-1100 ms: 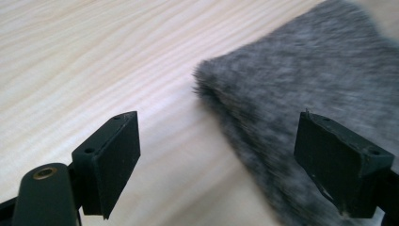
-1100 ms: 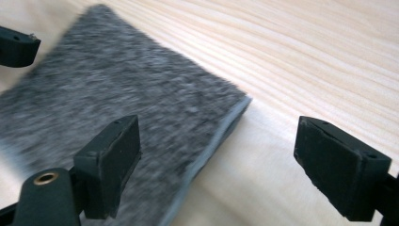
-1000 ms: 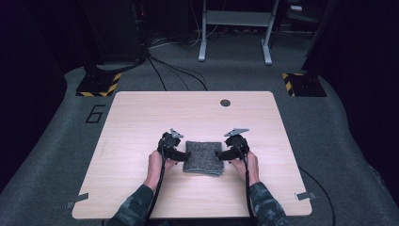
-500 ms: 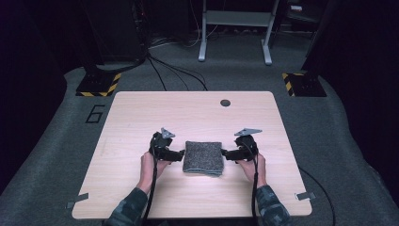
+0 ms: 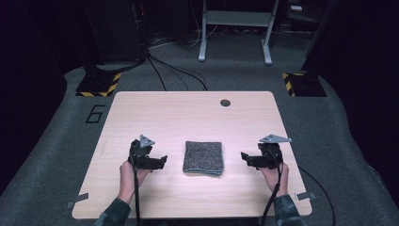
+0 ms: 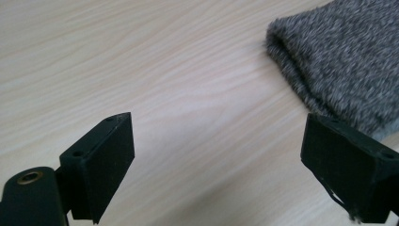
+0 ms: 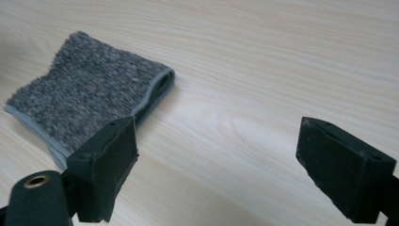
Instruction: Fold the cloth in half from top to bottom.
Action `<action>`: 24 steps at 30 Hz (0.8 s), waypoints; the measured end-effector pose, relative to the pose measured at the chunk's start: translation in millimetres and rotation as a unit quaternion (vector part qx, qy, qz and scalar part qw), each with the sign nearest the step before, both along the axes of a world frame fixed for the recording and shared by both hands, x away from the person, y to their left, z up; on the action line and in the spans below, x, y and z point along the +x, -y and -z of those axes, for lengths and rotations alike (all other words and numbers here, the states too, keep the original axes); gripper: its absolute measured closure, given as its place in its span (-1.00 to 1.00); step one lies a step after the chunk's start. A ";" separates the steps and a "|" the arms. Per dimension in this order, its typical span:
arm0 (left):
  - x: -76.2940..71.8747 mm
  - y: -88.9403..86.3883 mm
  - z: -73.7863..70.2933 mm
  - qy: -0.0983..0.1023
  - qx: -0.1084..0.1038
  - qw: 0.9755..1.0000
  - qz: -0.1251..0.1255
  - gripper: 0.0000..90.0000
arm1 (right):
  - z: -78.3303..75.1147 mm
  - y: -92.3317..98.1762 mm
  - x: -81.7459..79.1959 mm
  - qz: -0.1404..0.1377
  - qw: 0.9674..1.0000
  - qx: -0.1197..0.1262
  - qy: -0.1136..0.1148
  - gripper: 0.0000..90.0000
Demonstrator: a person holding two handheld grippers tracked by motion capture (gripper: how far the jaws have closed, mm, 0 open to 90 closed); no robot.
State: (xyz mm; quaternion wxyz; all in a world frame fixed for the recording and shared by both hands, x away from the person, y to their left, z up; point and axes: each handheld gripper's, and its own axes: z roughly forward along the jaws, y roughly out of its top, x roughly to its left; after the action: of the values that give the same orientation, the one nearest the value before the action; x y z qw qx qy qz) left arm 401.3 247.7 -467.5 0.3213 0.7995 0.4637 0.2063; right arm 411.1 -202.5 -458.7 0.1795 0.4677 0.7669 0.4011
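Rectangular light wood-grain desk [image 5: 188,113] with rounded corners, small dark round hole [image 5: 225,102] near far edge, folded grey knitted square cloth [image 5: 203,157] flat at centre-front, surface otherwise bare wood

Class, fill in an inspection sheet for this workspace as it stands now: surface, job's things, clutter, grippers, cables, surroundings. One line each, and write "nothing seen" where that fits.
Surface: light wood table, with a dark round hole near its far edge.
Job's things: one grey folded cloth lying flat near the middle, touched by neither gripper.
Clutter: nothing seen.
Grippers: left gripper and right gripper on either side of the cloth, jaws open, both empty.
Cables: a black cable trails from each gripper along the forearm; more cables run over the floor beyond the table.
Surroundings: grey carpet marked 6, two yellow-and-black striped bases, a grey metal stand.
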 end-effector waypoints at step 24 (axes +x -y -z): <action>-32.2 -82.5 60.5 -0.011 -0.008 0.995 -0.096 -0.94 | 67.2 80.1 -37.6 0.097 0.993 -0.060 -0.031 -0.81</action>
State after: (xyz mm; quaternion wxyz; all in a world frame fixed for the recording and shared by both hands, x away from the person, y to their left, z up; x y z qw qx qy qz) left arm 369.1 330.2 -527.9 0.3011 0.7507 0.5436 0.2240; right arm 373.4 -282.5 -525.8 0.2214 0.5408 0.7456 0.3201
